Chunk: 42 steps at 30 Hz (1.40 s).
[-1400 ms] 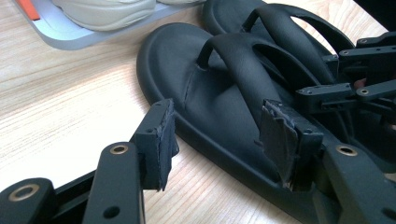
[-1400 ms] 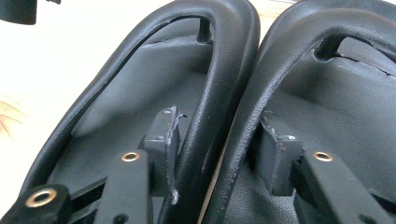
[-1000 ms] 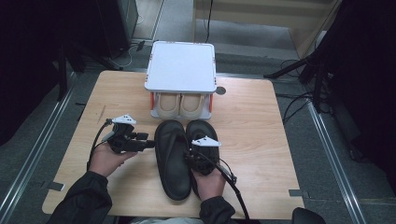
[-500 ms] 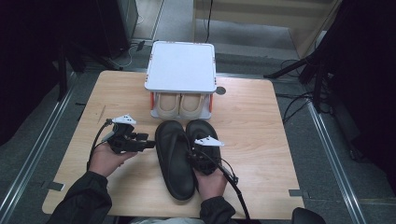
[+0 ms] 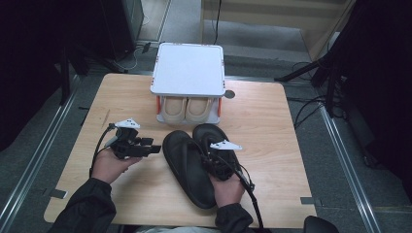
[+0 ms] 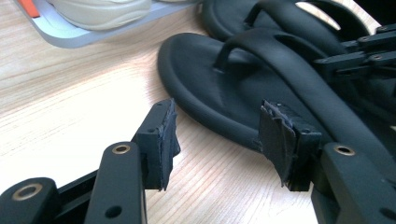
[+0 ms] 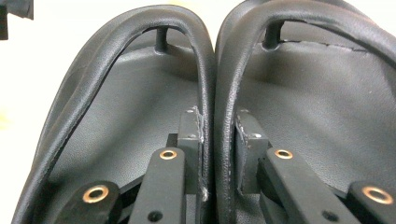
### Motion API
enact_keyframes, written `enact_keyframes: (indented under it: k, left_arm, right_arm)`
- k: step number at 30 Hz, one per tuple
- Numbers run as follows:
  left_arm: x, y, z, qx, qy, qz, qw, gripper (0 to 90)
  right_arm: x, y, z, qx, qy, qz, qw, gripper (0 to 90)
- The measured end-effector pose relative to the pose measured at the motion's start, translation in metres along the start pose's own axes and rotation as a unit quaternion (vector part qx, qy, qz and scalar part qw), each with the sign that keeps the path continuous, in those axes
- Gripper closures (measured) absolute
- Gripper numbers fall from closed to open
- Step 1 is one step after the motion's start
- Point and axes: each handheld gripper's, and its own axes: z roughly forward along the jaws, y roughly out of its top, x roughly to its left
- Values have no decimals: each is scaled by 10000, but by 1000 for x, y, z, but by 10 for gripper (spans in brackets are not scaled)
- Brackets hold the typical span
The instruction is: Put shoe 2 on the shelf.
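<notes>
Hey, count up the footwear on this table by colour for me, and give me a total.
Black flip-flops: 2, the left flip-flop and the right flip-flop, side by side on the table
Beige shoes: 2, the left beige shoe and the right beige shoe, under the white shelf
Total: 4

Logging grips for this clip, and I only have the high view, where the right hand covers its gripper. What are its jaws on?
Observer: The right gripper has both sandals' inner straps side by side between its jaws. The jaws have just been closing, and the pads lie against the straps.
Operator: And the left gripper, is it holding anything?
Observer: No. The left gripper has its jaws wide open with nothing between them, pointed at the edge of the left sandal.
</notes>
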Motion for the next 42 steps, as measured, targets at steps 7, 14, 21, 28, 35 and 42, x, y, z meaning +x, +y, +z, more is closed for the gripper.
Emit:
enact_keyframes:
  k: [7, 14, 21, 28, 35, 42]
  left_arm:
    - [11, -1, -13, -189, 137, -132, 9996, 464]
    - [23, -4, -25, -276, 283, -281, 9988, 459]
    - [31, -7, -32, -341, 399, -381, 9979, 457]
    - [34, -9, -36, -338, 485, -384, 9975, 456]
    - [36, -12, -39, -341, 551, -438, 9969, 454]
    - [41, -19, -46, -392, 650, -571, 9955, 454]
  right_arm:
    - [-15, 13, -20, 326, 642, -520, 9960, 768]
    - [-26, 25, -28, 430, 1486, -1193, 9807, 767]
    - [-25, 39, -27, 582, 1985, -1656, 9643, 766]
    - [-15, 45, -19, 695, 2394, -2275, 9413, 767]
    - [-10, 57, -8, 749, 2706, -2425, 9286, 767]
    - [-9, 83, -2, 719, 2862, -2496, 9223, 767]
